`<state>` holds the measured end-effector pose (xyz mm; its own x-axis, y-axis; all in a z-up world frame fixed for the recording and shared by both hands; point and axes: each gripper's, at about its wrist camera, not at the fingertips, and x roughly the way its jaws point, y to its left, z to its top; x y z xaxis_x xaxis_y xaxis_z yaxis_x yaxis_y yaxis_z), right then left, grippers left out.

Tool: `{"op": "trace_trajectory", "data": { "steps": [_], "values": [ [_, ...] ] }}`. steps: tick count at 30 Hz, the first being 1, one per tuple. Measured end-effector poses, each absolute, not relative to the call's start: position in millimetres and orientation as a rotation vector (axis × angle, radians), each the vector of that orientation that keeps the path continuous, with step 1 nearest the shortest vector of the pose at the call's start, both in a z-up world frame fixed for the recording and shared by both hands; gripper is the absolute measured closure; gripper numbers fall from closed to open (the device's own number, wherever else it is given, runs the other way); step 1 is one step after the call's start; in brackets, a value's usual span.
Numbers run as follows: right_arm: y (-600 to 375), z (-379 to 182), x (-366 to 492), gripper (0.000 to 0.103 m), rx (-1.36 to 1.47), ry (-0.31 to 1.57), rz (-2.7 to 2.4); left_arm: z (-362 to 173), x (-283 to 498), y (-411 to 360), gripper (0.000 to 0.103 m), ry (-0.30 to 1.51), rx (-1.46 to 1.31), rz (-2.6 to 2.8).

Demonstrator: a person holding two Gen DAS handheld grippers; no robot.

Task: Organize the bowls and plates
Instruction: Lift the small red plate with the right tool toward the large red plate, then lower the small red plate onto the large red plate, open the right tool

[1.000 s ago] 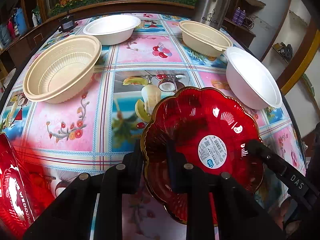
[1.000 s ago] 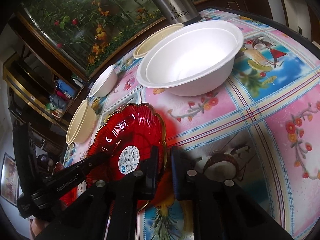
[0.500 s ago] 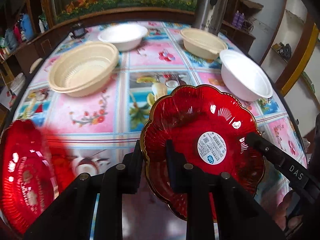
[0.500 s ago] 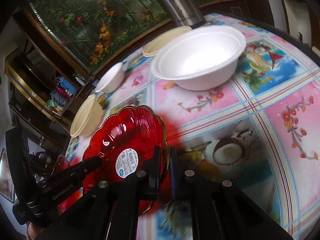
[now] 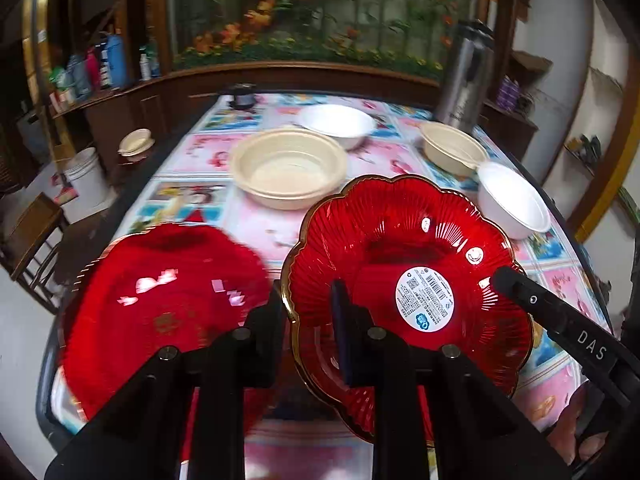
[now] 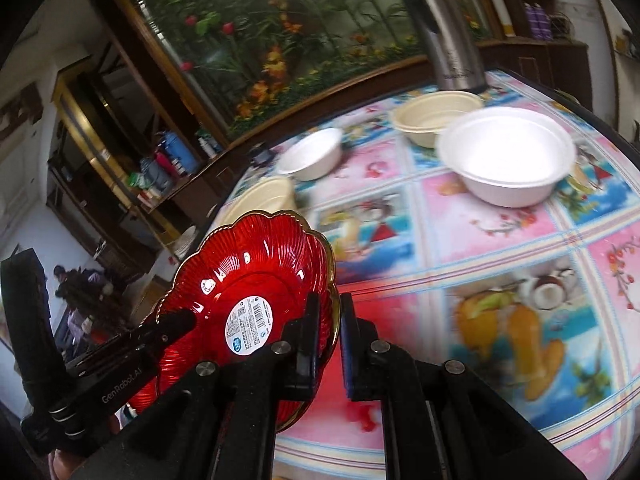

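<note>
Since a second ago both grippers have carried the scalloped red glass plate with the gold rim and round white barcode sticker (image 5: 408, 280) up off the cloth, and a second, bigger red plate (image 5: 160, 312) that was only peeking in at the frame edge is now fully in view just left of it. The left gripper (image 5: 308, 312) is pinching the sticker plate's left rim, one finger under and one inside the dish, and the right gripper (image 6: 330, 316) has its fingers pressed nearly together on the opposite rim, so the plate hangs between them, tilted a little. My guess is it's headed onto the bigger red plate, but it isn't there yet, so nothing's stacked so far. Beyond the sticker plate on the fruit-print tablecloth (image 5: 260, 224), the large beige ribbed bowl (image 5: 288, 168) comes first, with a white foam bowl (image 5: 512, 204) off to its right. Further back there's a smaller beige bowl (image 5: 452, 148) and another white bowl (image 5: 338, 124), all sitting loose and unnested. The plate itself looks glossy, see-through and ridged like a flower, probably slippery at the rim.
</note>
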<state>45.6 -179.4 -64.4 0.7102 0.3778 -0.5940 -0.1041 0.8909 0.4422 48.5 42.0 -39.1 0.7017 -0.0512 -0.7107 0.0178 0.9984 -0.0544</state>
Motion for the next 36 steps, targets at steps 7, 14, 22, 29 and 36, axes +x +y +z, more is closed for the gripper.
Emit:
{"op": "trace_trajectory", "data": {
  "steps": [7,14,22,29,36],
  "values": [
    [-125.3,-55.8,48.6,0.094,0.349,0.741,0.349,-37.9,36.0,88.9,0.084,0.766,-0.093,0.057],
    [-83.7,-57.2,55.8,0.094,0.311,0.758,0.403,-42.1,34.4,122.4,0.084,0.76,-0.128,0.126],
    [-64.1,-61.6,62.2,0.094,0.304,0.774,0.421,-46.5,35.0,135.2,0.084,0.762,-0.135,0.156],
    [-59.3,-66.6,69.3,0.093,0.31,0.794,0.418,-49.9,36.9,138.6,0.084,0.768,-0.126,0.179],
    [-45.4,-72.3,74.1,0.091,0.289,0.814,0.426,-54.1,38.8,146.7,0.084,0.77,-0.117,0.223]
  ]
}}
